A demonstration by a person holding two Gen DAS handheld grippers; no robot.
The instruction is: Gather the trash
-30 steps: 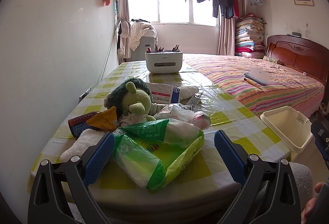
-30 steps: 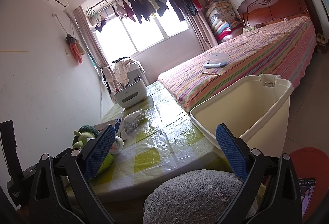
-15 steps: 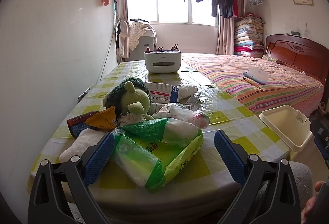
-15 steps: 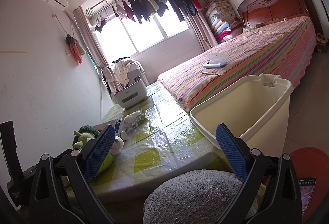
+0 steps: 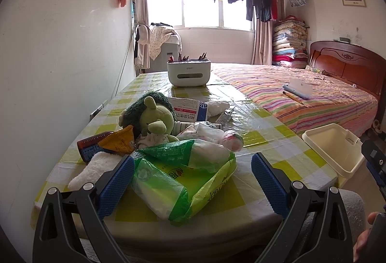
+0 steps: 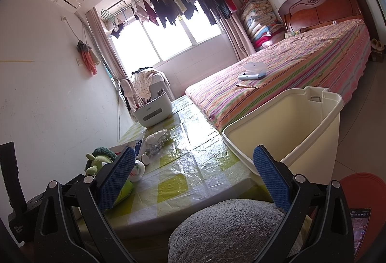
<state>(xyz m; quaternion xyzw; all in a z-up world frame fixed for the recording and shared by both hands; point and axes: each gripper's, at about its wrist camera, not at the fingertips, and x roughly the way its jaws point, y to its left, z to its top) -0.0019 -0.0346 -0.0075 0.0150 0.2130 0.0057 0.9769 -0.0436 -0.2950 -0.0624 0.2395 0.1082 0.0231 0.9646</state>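
Green plastic bag (image 5: 183,178) | between spread left hand-held gripper (image 5: 193,181) fingers

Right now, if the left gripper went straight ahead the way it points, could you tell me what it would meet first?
Most likely the green plastic bag, which lies on the table between the open fingers of the left gripper; the depth is hard to judge.

Left tool (image 5: 193,181) spread wide around green plastic bag (image 5: 183,176)
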